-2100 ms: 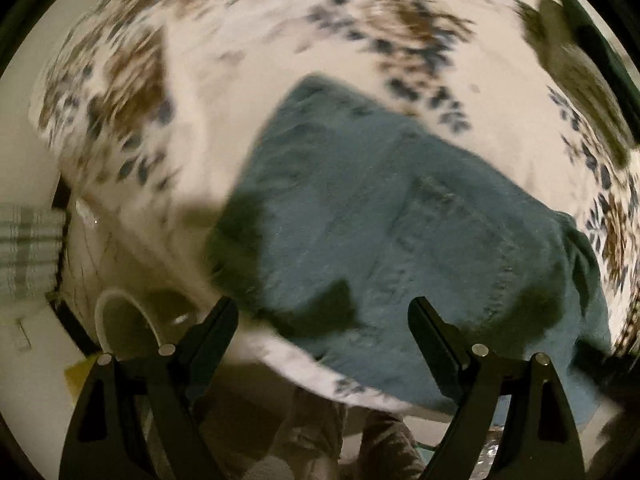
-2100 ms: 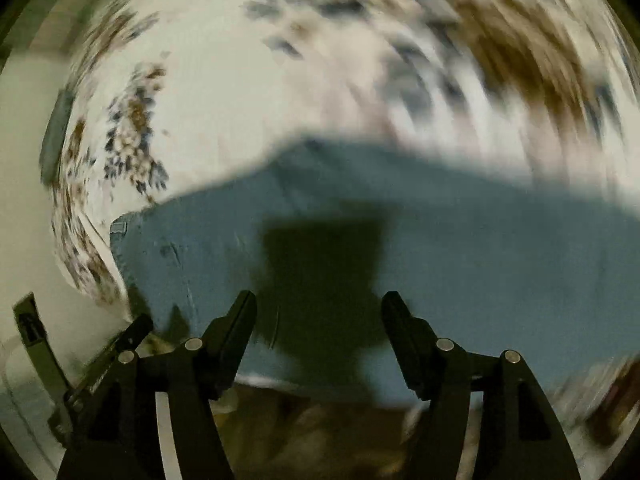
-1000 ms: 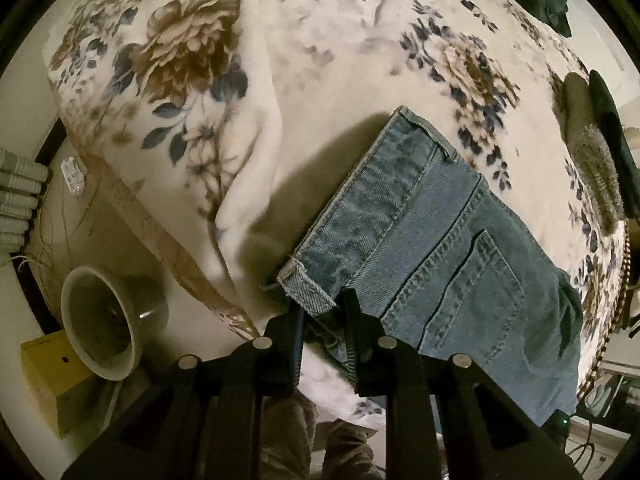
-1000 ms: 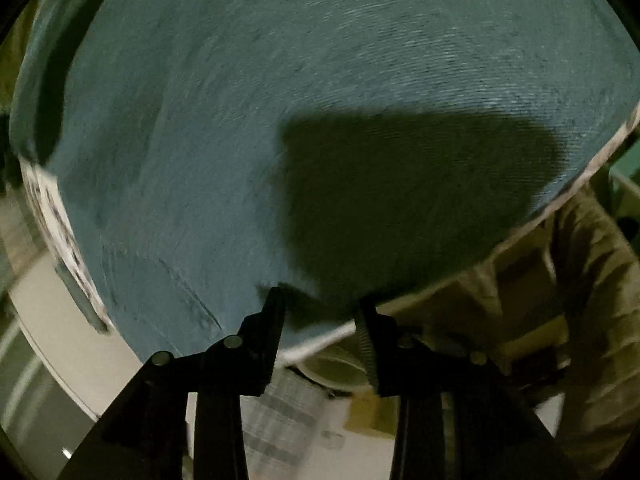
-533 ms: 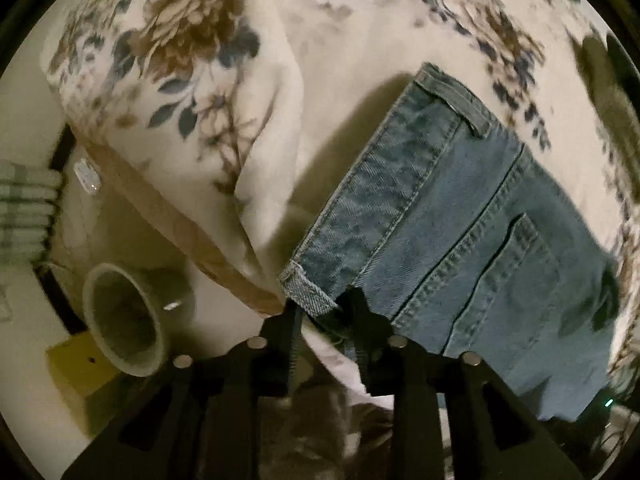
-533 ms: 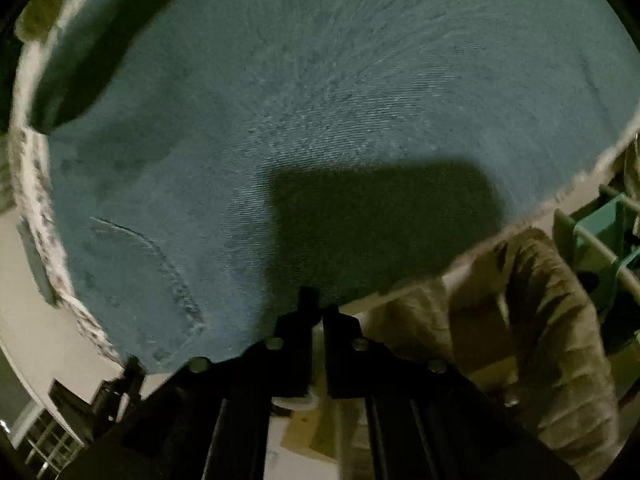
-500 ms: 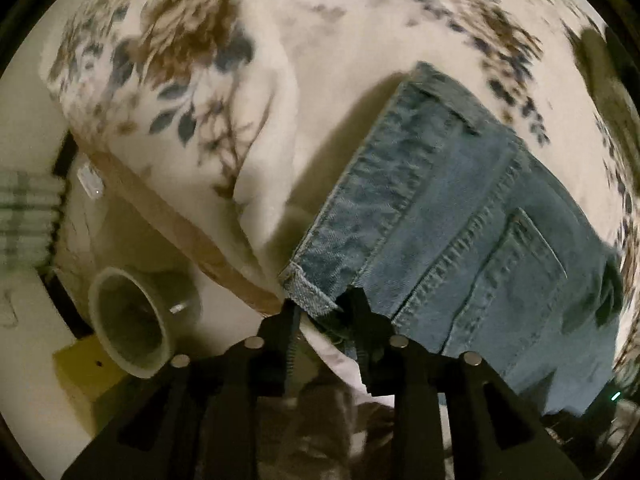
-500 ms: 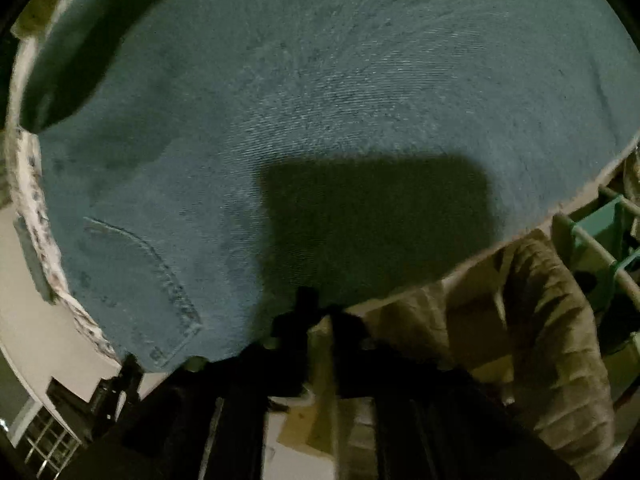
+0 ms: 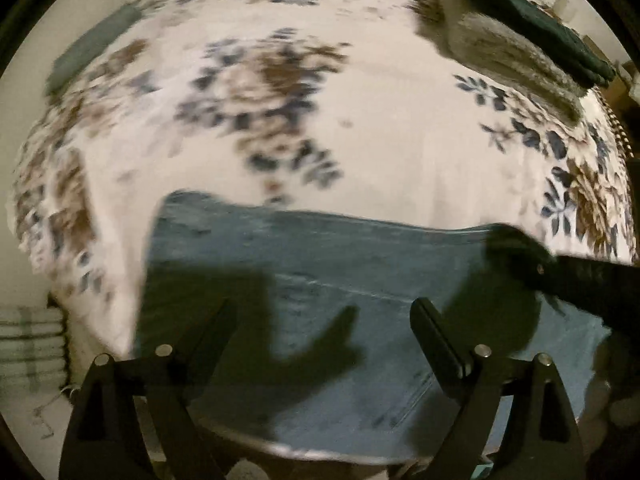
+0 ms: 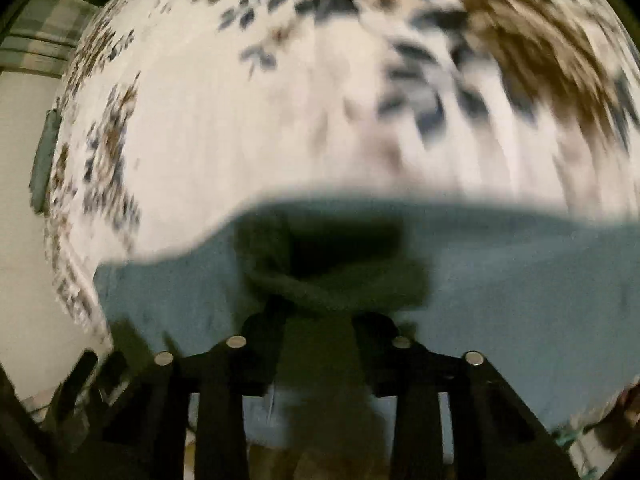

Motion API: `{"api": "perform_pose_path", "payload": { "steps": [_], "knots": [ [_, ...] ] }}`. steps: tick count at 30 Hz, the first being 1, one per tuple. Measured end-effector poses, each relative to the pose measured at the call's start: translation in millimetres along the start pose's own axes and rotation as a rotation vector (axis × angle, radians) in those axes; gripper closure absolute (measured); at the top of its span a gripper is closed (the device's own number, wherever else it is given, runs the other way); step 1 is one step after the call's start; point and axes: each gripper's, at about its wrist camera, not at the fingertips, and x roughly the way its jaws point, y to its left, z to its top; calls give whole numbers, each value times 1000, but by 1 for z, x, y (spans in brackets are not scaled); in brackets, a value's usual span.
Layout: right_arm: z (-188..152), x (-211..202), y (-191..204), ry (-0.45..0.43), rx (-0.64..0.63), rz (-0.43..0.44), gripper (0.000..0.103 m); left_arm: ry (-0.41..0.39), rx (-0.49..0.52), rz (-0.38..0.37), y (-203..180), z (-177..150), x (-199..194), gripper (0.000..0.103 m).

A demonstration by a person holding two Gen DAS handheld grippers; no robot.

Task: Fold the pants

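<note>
The blue denim pants [image 9: 360, 280] lie flat along the near edge of a floral bedspread [image 9: 380, 120]. My left gripper [image 9: 324, 320] is open and empty, held above the denim, its shadow falling on the cloth. The right gripper shows at the right of the left wrist view [image 9: 520, 256] as a dark shape over the pants. In the right wrist view the pants [image 10: 520, 280] fill the lower half, blurred. My right gripper [image 10: 318, 324] has a bunch of dark cloth between its fingers; blur hides whether they pinch it.
A grey fuzzy garment [image 9: 512, 64] and a dark green one [image 9: 532, 20] lie at the bed's far right. A grey-green folded item [image 9: 88, 52] lies at the far left. A plaid cloth [image 9: 28, 336] is beside the bed, left.
My left gripper let go of the waistband corner, opened and lifted back. The pants now lie flatter along the bed edge. The right gripper pulled back from the denim; both views are blurred by motion.
</note>
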Motion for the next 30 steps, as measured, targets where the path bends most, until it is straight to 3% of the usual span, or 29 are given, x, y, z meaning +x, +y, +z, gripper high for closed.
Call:
{"api": "perform_pose_path", "payload": {
  "steps": [3, 6, 9, 11, 13, 15, 18, 23, 30],
  "knots": [
    [31, 7, -14, -63, 42, -4, 82, 38, 13, -17, -16, 15, 25, 14],
    [45, 11, -31, -37, 98, 46, 82, 49, 7, -34, -18, 20, 26, 14],
    [42, -17, -40, -78, 91, 76, 81, 8, 17, -29, -18, 21, 13, 14],
    [33, -42, -49, -105, 86, 120, 70, -3, 27, -28, -21, 17, 4, 14],
    [18, -60, -66, -120, 115, 141, 38, 18, 36, -72, -30, 11, -3, 14],
    [-1, -74, -88, -133, 164, 149, 26, 41, 69, -93, -48, 6, -8, 14],
    [-38, -93, -142, -160, 283, 139, 24, 66, 162, -114, -93, -12, -16, 11],
    [-107, -112, -272, -214, 560, 126, 24, 131, 276, -188, -185, -50, -13, 11],
    [-202, -137, -471, -357, 933, 160, 24, 288, 286, -236, -309, -107, 22, 12]
  ]
}}
